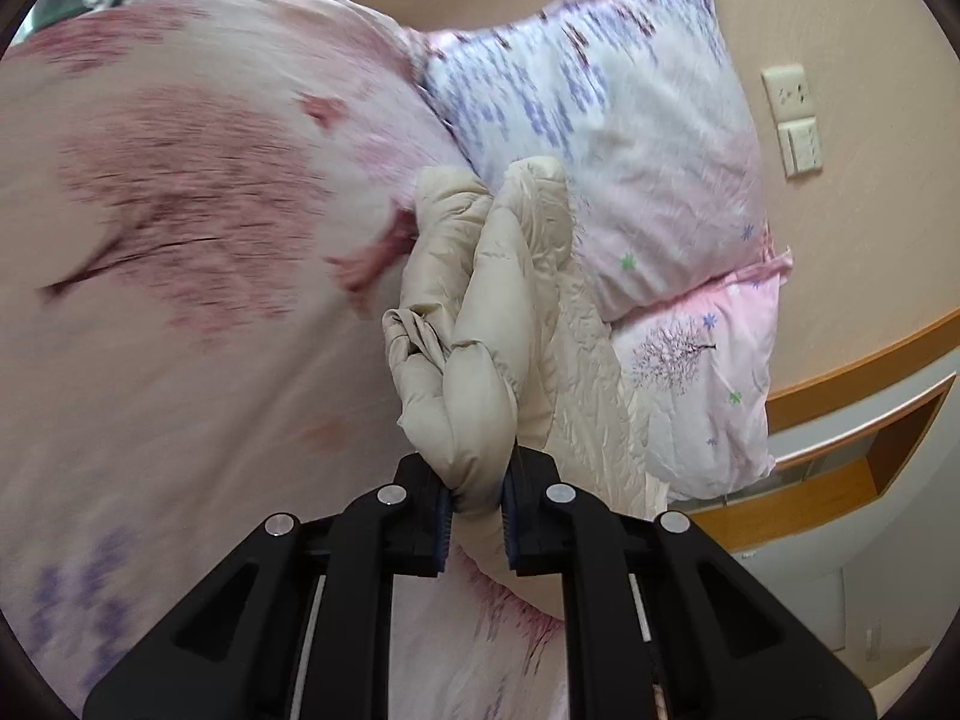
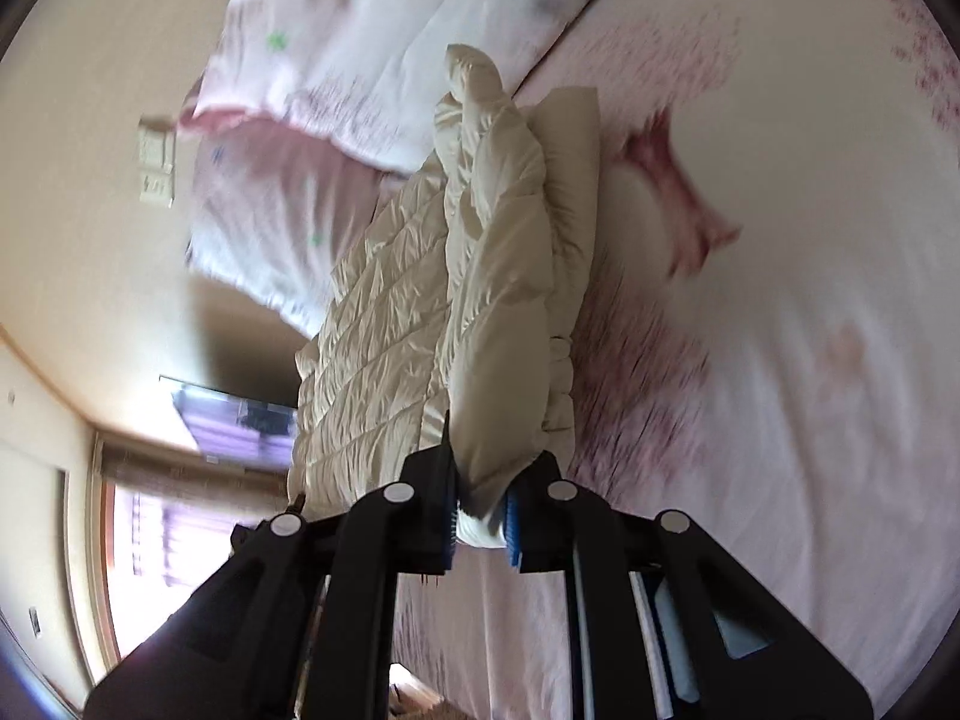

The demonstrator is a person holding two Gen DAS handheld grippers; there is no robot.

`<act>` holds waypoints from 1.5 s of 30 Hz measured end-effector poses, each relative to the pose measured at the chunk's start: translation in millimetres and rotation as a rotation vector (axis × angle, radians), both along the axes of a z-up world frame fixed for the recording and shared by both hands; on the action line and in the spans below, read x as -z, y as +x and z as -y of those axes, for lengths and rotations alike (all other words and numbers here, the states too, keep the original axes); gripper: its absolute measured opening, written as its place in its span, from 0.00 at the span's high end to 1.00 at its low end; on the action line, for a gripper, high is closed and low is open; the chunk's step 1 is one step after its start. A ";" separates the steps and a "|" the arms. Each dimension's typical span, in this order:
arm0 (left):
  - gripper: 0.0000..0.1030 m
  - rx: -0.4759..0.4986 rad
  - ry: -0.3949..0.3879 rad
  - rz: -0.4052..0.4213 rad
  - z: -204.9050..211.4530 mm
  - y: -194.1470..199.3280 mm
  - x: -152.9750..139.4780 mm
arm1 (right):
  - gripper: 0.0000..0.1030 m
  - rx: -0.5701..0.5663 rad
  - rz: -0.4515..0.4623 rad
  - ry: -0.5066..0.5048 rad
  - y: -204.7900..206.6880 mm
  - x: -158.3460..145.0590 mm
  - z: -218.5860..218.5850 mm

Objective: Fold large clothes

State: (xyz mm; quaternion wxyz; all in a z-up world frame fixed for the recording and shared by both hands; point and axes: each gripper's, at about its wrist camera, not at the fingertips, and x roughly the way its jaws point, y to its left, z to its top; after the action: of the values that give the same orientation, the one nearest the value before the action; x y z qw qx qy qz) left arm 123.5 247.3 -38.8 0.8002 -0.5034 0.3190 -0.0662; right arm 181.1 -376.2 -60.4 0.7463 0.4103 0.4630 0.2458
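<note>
Cream quilted puffer jacket (image 1: 480, 324), glossy and padded, lies bunched on pink floral bedding (image 1: 180, 360). Left gripper (image 1: 477, 510) and right gripper (image 2: 483, 510) each clamp a puffy fold.

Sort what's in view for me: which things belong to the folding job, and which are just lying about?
In the job:
- cream puffer jacket
- left tongs, shut on the jacket
- right tongs, shut on the jacket

Lying about:
- floral bedspread
- two pillows
- wall sockets

No readable text, label, brand, number or sign was found in either wrist view; only floral and tree prints were seen on the bedding (image 1: 180, 240)
</note>
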 end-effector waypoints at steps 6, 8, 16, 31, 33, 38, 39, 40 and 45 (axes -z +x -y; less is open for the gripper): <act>0.88 -0.023 0.001 -0.016 -12.8 -34.6 11.5 | 0.88 -0.025 0.007 -0.023 -25.7 5.4 -12.0; 0.88 -0.026 0.008 -0.011 -14.4 -40.3 10.7 | 0.87 -0.029 0.013 -0.033 -33.8 4.8 -15.4; 0.61 -0.024 0.086 -0.035 -11.3 -39.2 18.3 | 0.48 0.090 0.148 -0.447 -50.4 -27.9 -33.3; 0.34 -0.038 0.187 0.004 -4.5 -70.9 9.7 | 0.63 -0.080 0.542 -0.753 -42.4 -64.9 -224.1; 0.34 -0.025 0.177 -0.002 -0.5 -70.5 12.9 | 0.63 -0.059 0.570 -0.817 -40.9 -61.6 -242.0; 0.32 -0.004 0.180 -0.010 11.8 -64.8 18.2 | 0.63 0.002 0.558 -0.897 -32.7 -49.7 -249.4; 0.32 0.001 0.179 -0.011 13.4 -63.2 18.5 | 0.63 0.003 0.534 -0.884 -28.4 -45.7 -247.5; 0.32 0.006 0.174 -0.011 14.6 -61.5 18.7 | 0.63 0.005 0.522 -0.877 -25.8 -43.7 -245.3; 0.31 0.023 0.174 -0.020 24.6 -51.0 18.7 | 0.62 0.022 0.528 -0.913 -15.7 -44.7 -256.2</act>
State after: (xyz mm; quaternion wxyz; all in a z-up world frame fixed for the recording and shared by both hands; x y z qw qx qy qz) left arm 72.5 222.6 -57.5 0.8369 -0.4290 0.3373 -0.0426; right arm 165.5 -120.1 -15.7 0.9427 -0.0278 0.3150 0.1062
